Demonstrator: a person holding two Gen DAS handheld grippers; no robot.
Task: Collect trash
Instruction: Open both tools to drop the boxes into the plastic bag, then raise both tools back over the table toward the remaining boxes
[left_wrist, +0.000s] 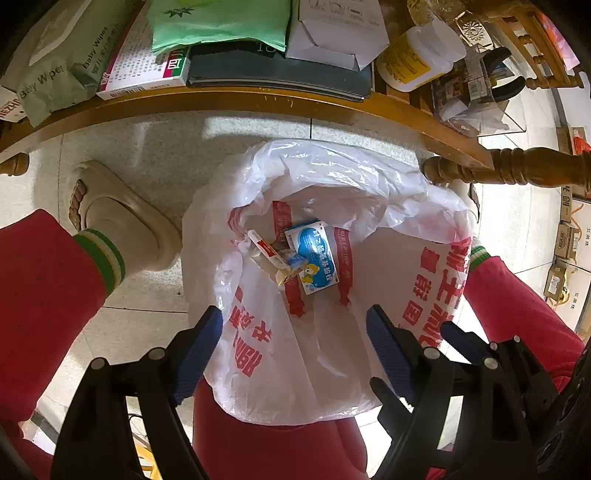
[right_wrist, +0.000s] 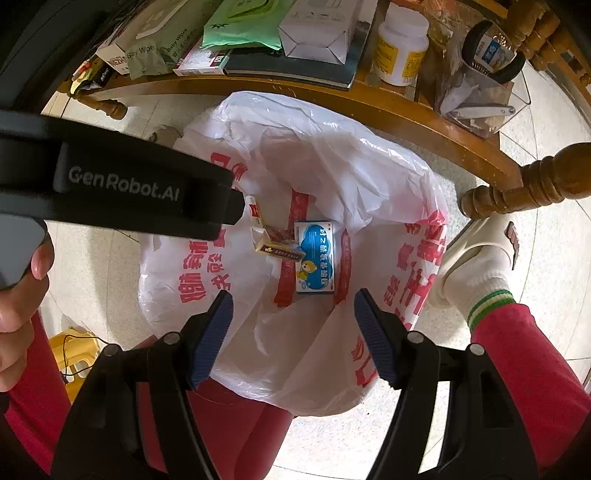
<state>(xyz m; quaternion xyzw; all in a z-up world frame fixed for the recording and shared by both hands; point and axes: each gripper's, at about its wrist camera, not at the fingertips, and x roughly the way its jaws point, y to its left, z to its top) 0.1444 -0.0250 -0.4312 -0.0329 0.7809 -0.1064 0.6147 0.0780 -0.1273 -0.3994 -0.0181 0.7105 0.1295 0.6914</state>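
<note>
A white plastic bag (left_wrist: 332, 177) with red print hangs open over the person's red-trousered lap. At its bottom lie a blue-and-white medicine box (left_wrist: 314, 258) and a small opened yellow and white carton (left_wrist: 271, 258). My left gripper (left_wrist: 293, 314) points down over the bag's near rim, open, its blue pads apart with only bag film below them. Looking through the right wrist camera, the same bag (right_wrist: 332, 155), medicine box (right_wrist: 314, 254) and carton (right_wrist: 275, 249) show. My right gripper (right_wrist: 293, 295) hangs open above the bag's near side, and nothing is pinched.
A wooden table edge (left_wrist: 258, 101) runs above the bag, bearing a baby-wipes pack (left_wrist: 62, 66), a green packet (left_wrist: 221, 22), a white box (left_wrist: 336, 33) and a yellow-labelled bottle (left_wrist: 417, 55). A turned table leg (left_wrist: 517, 171) and slippered feet (left_wrist: 114, 218) flank the bag.
</note>
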